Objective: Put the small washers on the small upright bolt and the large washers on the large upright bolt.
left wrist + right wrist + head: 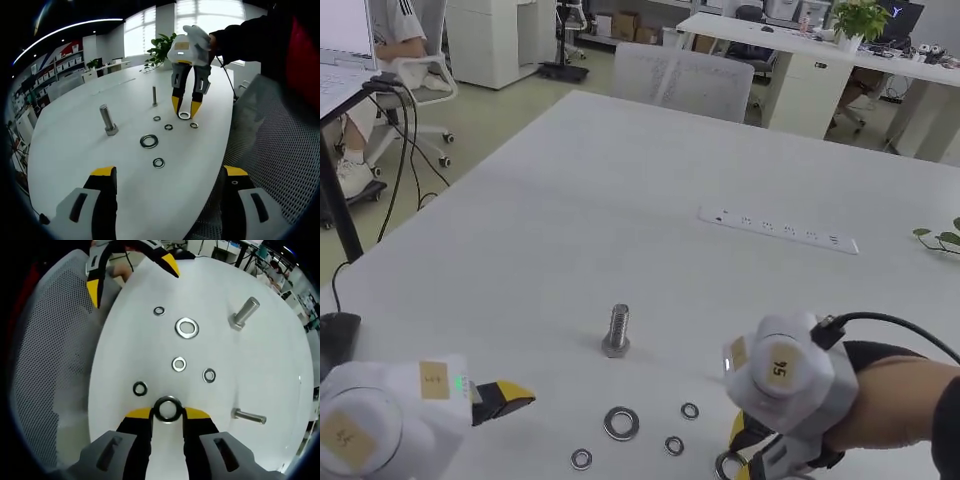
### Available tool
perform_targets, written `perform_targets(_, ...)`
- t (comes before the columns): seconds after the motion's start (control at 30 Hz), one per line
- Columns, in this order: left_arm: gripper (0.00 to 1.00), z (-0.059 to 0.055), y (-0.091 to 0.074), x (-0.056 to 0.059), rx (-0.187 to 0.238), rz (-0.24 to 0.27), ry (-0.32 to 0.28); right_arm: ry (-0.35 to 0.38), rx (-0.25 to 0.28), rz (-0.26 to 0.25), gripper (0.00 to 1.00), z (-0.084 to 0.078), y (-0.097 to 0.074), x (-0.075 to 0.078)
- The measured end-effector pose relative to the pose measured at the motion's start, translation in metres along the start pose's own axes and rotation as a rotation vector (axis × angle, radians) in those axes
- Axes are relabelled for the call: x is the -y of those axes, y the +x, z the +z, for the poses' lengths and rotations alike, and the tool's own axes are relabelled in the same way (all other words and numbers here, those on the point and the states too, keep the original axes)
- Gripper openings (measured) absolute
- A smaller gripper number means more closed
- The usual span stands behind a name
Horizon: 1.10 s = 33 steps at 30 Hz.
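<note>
A large washer [167,409] lies flat on the table [280,365] by its near edge, pinched at the rim by the closed jaws of the right gripper [167,415]. The left gripper [168,172] is held open and empty at that edge. Gripped only edgewise, the thin washer could be squeezed out on lifting and lost over the edge. The small bolt [248,416], nearer than the large bolt [245,312], could be toppled in passing.

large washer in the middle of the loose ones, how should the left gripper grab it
Pinch its outer rim across the diameter, coming straight down from above. The large washer lies flat on the table, with no raised edge, and nothing touches it. The open left gripper faces it. The right gripper is closed on the other large washer.
</note>
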<state>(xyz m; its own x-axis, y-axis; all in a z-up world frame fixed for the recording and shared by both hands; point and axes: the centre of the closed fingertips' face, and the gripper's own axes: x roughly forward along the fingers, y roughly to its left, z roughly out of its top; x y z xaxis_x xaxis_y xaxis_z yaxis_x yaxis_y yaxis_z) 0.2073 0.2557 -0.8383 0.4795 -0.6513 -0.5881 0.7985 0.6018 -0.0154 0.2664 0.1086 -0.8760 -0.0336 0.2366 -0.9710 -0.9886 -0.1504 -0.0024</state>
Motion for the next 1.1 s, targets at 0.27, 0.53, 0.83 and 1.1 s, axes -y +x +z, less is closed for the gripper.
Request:
perform_targets(0.27,0.86,0.0008,-0.0001,-0.0005,0.003,0.009,-0.004,0.017,-0.008,-0.002,0.23,0.0002,-0.0009,0.0004)
perform_targets(0.53,0.85,0.0013,0.0000,-0.0003,0.017,0.019,-0.024,0.027,-0.017,-0.006,0.23,-0.0002,-0.0014,0.0011)
perform_targets(0.83,0.85,0.0020,0.0017,-0.0016,0.028,0.027,-0.033,0.039,-0.018,-0.009,0.23,-0.0002,-0.0014,0.0016)
perform_targets(1.1,0.85,0.0020,0.0034,-0.0056,0.040,0.043,-0.045,0.049,-0.021,-0.012,0.23,-0.0006,-0.0013,0.0029)
